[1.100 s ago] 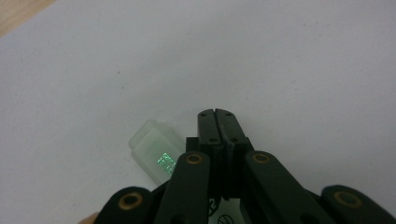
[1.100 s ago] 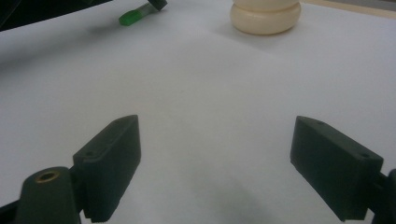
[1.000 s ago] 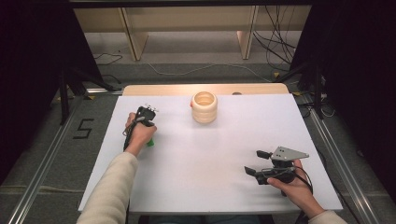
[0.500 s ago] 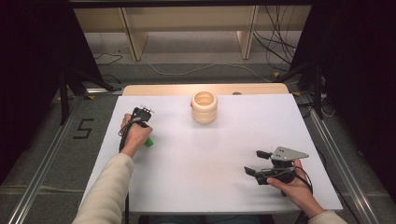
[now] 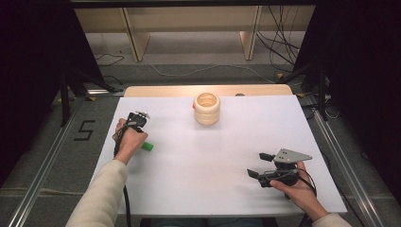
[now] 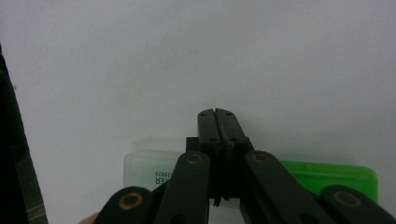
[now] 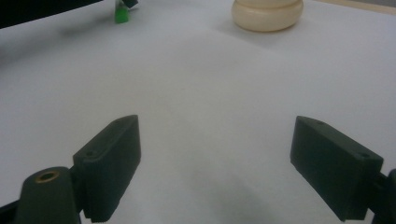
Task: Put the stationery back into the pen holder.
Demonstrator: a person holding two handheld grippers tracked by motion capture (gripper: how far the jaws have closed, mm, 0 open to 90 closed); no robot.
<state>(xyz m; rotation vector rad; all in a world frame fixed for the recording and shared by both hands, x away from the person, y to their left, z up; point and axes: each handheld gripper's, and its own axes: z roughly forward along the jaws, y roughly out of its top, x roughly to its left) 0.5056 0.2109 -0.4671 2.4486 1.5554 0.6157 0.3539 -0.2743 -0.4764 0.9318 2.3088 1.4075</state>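
On the white bench: two hand-held grippers, a green marker and a wooden ring stack.

Left hand-held gripper (image 6: 218, 116) has its jaws clenched together with nothing between them, poised above the green marker (image 5: 148, 146), which lies flat on the bench (image 5: 203, 156) just beside the left hand (image 5: 128, 142). Right hand-held gripper (image 7: 215, 163) is released, jaws wide apart over bare bench near the front right. Wooden ring stack (image 5: 206, 108) stands upright near the far edge.

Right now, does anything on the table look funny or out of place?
Nothing looks spilled or broken. The green and clear plastic marker lies flat on the white table under the shut left gripper, and the cream ringed wooden pot stands upright.
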